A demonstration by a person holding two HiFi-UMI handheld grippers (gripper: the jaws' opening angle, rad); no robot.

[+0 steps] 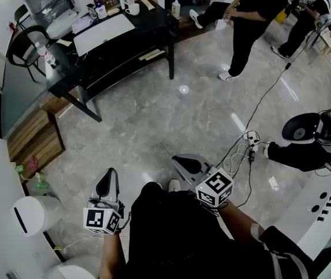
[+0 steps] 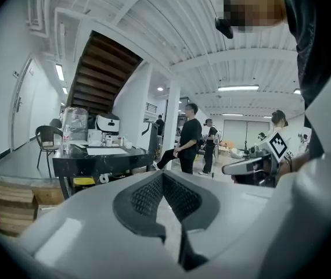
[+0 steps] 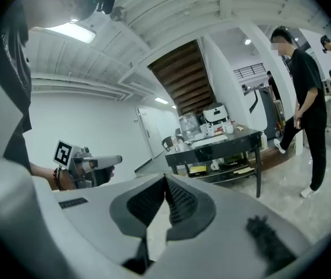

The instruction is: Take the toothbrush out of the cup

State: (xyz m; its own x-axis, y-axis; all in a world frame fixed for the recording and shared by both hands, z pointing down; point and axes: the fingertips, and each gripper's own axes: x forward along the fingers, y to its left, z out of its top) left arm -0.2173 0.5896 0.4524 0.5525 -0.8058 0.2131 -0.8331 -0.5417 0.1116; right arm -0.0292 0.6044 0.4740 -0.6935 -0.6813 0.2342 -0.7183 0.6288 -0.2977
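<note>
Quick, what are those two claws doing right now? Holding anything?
Left claw: closed, holding nothing.
Right claw: closed, holding nothing.

Bright overhead light, fisheye edges, blurry fg.

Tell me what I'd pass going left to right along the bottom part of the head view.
White cylindrical container with a black slot → left claw, grey with a black-and-white marker cube → right claw, same build → white curved panel with black markings.
</note>
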